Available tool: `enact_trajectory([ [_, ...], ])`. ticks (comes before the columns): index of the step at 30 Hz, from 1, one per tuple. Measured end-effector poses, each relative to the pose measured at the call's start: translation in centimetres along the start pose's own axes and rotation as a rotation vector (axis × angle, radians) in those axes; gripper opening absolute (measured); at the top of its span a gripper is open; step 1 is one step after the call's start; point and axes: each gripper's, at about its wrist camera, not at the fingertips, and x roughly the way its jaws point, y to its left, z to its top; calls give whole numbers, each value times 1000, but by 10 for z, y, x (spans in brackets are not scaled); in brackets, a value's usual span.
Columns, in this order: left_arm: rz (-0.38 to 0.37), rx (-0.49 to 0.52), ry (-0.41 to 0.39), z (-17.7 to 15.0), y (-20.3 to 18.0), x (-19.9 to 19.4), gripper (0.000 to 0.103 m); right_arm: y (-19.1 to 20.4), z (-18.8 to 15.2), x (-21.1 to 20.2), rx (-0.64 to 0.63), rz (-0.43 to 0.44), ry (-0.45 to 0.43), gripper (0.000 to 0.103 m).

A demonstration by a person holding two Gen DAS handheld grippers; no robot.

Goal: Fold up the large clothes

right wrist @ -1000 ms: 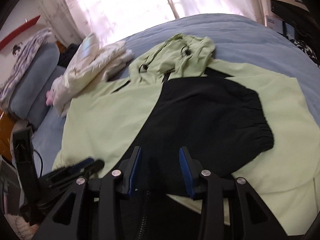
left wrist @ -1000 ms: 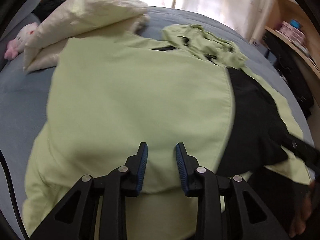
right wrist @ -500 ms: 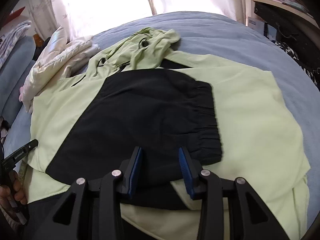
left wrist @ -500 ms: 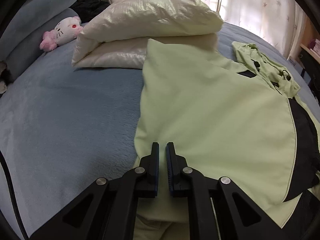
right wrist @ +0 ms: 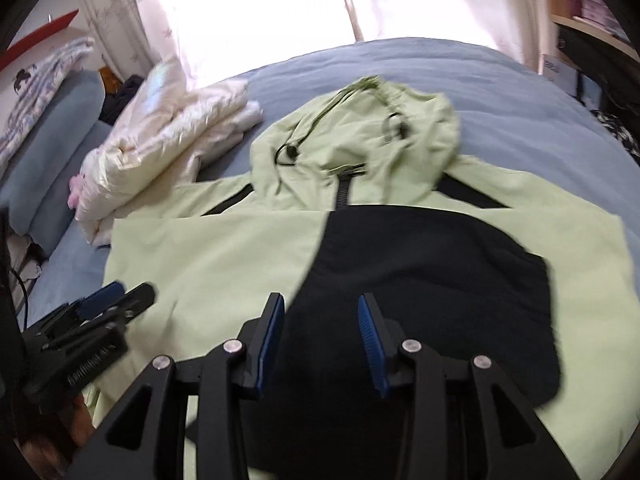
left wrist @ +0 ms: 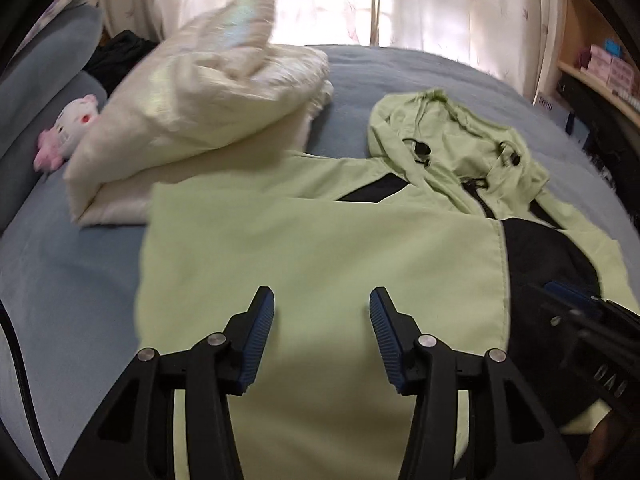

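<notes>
A light green hooded jacket (left wrist: 320, 248) with a black inner lining (right wrist: 424, 264) lies spread on the blue bed, hood (right wrist: 360, 136) toward the window. Its left side is folded over the middle. My left gripper (left wrist: 322, 320) is open and empty, hovering over the green folded panel; it also shows in the right wrist view (right wrist: 116, 300). My right gripper (right wrist: 320, 320) is open and empty over the black lining; it shows at the right in the left wrist view (left wrist: 568, 304).
A folded cream quilted jacket (left wrist: 200, 112) lies at the back left, touching the green jacket's edge. A pink and white plush toy (left wrist: 68, 128) and grey pillows (right wrist: 52, 140) lie at the far left. Shelves (left wrist: 600, 72) stand at the right. Blue bedding (left wrist: 60, 280) surrounds the jacket.
My left gripper was shut half a second ago and is now open, pulled back over the green panel. My right gripper stayed open and shifted left over the lining.
</notes>
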Motion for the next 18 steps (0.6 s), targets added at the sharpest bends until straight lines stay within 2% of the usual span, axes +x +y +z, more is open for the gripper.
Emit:
enact_trajectory([
  [3, 59, 21, 32, 3, 2, 25, 48, -16, 7, 18, 16, -23, 17, 38],
  [6, 121, 18, 17, 3, 24, 39, 52, -43, 11, 13, 33, -50, -14, 36],
  [7, 126, 5, 13, 3, 33, 40, 53, -59, 11, 9, 42, -138, -28, 36],
  [9, 158, -18, 7, 4, 49, 40, 53, -93, 9, 5, 105, -204, -29, 37],
  [12, 166, -49, 15, 5, 65, 41, 53, -133, 3, -5, 250, -55, -44, 32],
  [14, 176, -50, 20, 5, 66, 39, 53, -134, 2, -15, 258, -64, -51, 32],
  [16, 198, -42, 26, 4, 63, 36, 53, -124, -1, -23, 248, -108, -50, 34],
  [18, 195, -54, 39, 0, 63, 28, 53, -112, -3, -32, 254, -114, -50, 35],
])
